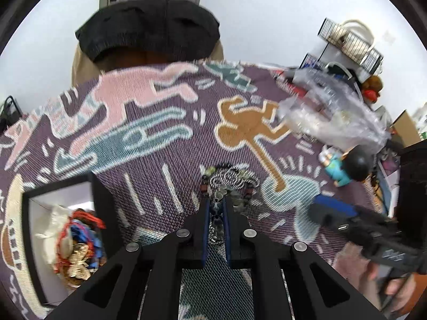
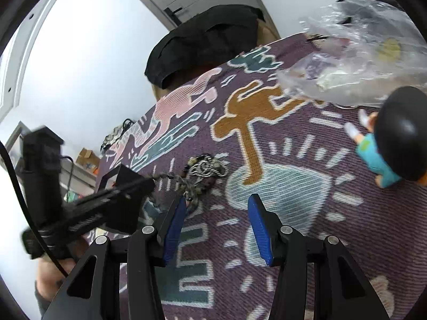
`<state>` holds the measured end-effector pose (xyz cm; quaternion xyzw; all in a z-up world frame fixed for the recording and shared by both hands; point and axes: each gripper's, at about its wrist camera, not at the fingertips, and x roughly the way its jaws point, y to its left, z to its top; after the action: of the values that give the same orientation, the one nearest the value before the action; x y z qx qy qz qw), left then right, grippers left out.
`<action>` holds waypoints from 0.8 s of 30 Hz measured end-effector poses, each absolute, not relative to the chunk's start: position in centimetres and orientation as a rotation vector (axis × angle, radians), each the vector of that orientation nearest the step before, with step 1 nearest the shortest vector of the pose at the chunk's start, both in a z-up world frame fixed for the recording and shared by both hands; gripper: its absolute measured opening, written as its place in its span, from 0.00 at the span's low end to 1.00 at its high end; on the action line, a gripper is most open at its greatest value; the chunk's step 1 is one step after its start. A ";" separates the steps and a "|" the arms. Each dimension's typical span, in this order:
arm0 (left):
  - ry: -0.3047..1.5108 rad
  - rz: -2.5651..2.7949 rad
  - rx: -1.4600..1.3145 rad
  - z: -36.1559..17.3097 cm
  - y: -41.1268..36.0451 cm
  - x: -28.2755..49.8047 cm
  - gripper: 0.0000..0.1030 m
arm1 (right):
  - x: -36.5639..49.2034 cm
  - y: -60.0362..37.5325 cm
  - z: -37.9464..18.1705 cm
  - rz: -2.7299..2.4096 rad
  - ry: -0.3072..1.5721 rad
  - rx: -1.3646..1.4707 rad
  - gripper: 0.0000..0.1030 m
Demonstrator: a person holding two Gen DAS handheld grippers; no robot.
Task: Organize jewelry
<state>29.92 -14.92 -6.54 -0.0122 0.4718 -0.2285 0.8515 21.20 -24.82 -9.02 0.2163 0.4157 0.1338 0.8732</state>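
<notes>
The left gripper (image 1: 215,208) is seen nearly closed, its blue pads pinched on a strand of the beaded necklace (image 1: 229,180), whose remaining coil lies heaped on the patterned woven cloth (image 1: 149,144) just past the fingertips, at twelve o'clock from them. An open black jewelry box (image 1: 98,208) stands at nine o'clock of the left gripper; red and blue cords and a gold butterfly ornament (image 1: 78,265) are seen inside it.

The right gripper (image 2: 217,222) is held wide open with nothing between its pads. In its view the necklace (image 2: 205,169) lies at eleven o'clock of the fingertips, near the left pad. A black-haired figurine (image 2: 392,144) lies at two o'clock, and a crumpled clear plastic bag (image 2: 355,53) lies beyond it.
</notes>
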 end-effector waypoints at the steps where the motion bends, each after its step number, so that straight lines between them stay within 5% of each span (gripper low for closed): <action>1: 0.984 -0.483 -0.030 -6.0 -14.7 29.8 0.09 | 21.3 -24.4 -9.0 0.286 0.870 0.445 0.47; 24: 0.788 -0.416 -0.141 1.3 -4.1 26.8 0.09 | 25.2 -15.0 -11.1 0.275 1.017 0.280 0.47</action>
<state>26.77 -4.11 1.27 -0.0682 0.3808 -0.2010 0.8999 25.20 -14.99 -11.13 0.1333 0.4838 0.1310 0.8550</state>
